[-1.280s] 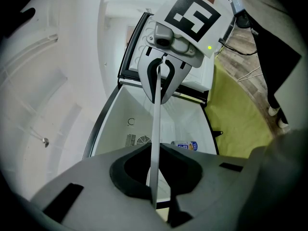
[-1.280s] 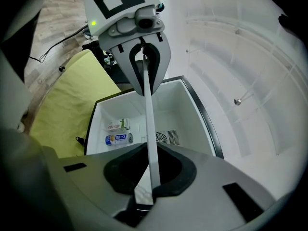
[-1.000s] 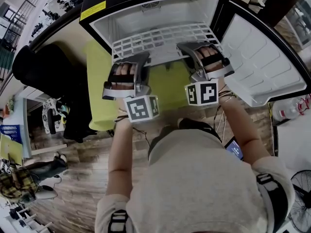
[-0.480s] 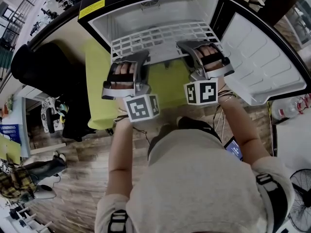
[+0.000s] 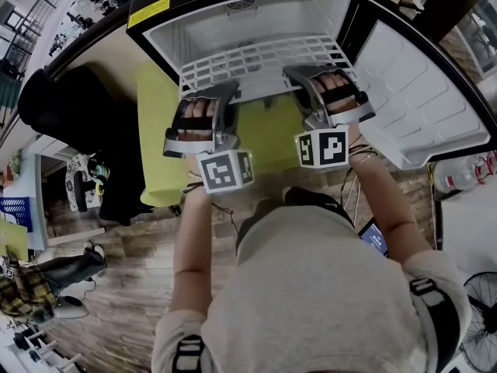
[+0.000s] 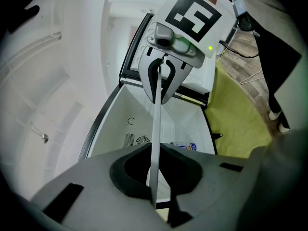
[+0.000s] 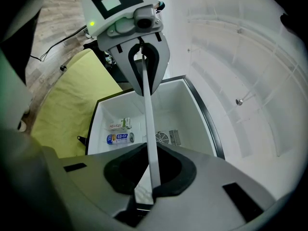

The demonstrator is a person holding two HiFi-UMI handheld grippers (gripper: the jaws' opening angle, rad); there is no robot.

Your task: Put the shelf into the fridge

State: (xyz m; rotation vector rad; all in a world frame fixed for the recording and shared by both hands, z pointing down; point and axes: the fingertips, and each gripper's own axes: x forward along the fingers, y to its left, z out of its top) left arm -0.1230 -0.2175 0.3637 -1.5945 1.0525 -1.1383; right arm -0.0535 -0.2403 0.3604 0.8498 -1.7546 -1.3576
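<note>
White plastic grid, that is the shelf (image 5: 256, 61), and I hold it by its near edge with both grippers. My left gripper (image 6: 154, 162) is closed narrow on that edge, the thin white strip pinched between its pads. My right gripper (image 7: 150, 170) is clamped on the same edge further along, just as narrow. Both point roughly level at the fridge (image 5: 256, 18), whose door (image 5: 419, 92) stands wide open to the right.

As I judge it, the task is about halfway. The shelf is picked up, level, and lined up with the opening. Its far part is already inside the white cabinet and spans most of the width. The near edge, with both my grippers on it, hangs out in front, over the yellow-green mat (image 5: 159, 130) that the fridge stands on.

What is left is to push the shelf the rest of the way back and let it settle on its side supports. Then I let go on both sides and draw the grippers out. I cannot tell from here whether the side edges already ride on any ledges.

Below the shelf, on the fridge bottom, lie a can (image 7: 118, 138) and a small carton (image 7: 120, 124). They sit well under the shelf's path, so I expect no clash there.
</note>
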